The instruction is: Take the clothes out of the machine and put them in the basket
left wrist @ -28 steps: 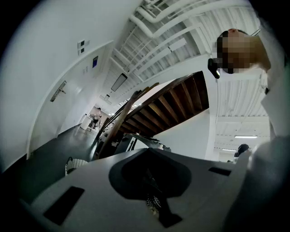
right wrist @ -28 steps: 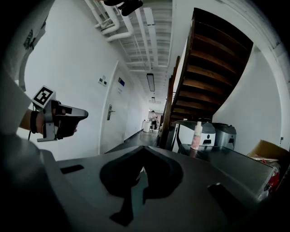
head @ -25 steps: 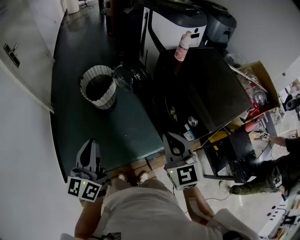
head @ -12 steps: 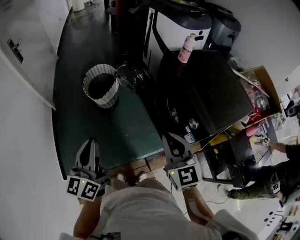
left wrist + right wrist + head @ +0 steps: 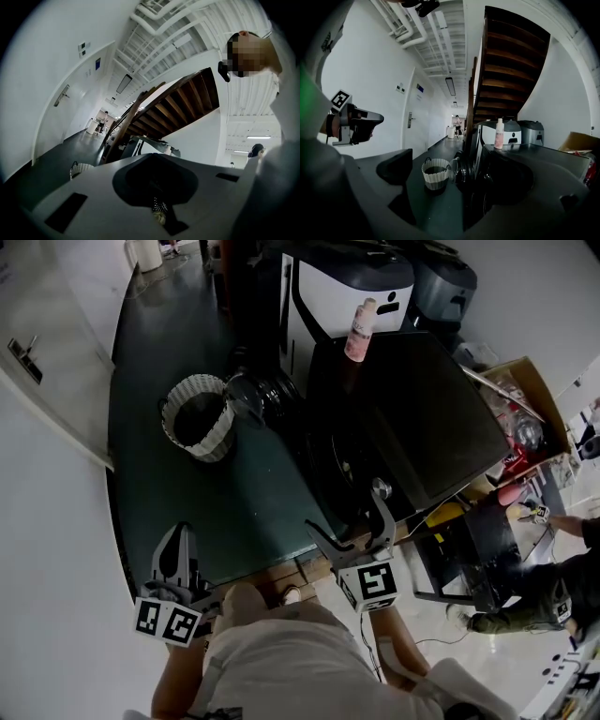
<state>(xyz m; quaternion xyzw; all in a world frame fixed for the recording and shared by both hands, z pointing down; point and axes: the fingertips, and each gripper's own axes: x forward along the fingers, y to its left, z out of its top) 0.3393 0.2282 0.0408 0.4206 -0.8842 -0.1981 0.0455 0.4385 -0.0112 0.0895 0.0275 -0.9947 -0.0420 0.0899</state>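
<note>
Nearest to me, my left gripper sits low at my left side, over the edge of the dark green floor. Its jaws are pressed together with nothing between them, and its marker cube faces up at me. My right gripper is just in front of my right hip, at the near corner of the washing machine. Its jaws have just been opening and now stand wide apart. Nothing lies between them; through the gap I see only the floor and the things farther on.

The machine is a black box with a flat, dark top, standing to the right of the green floor. Its front faces left across that floor. The round door hangs open at the far end of that front, swung out over the floor. The drum opening is dark, and I cannot make out the clothes inside it.

The basket stands upright on the green floor to the left of the machine, just beside the open door and well apart from both my grippers. It is pale and ribbed, with a dark inside whose contents I cannot tell.

Farther on, a pink bottle stands upright at the far edge of the machine's top. Behind it is a white appliance. To the right of the machine sits an open cardboard box.
</note>
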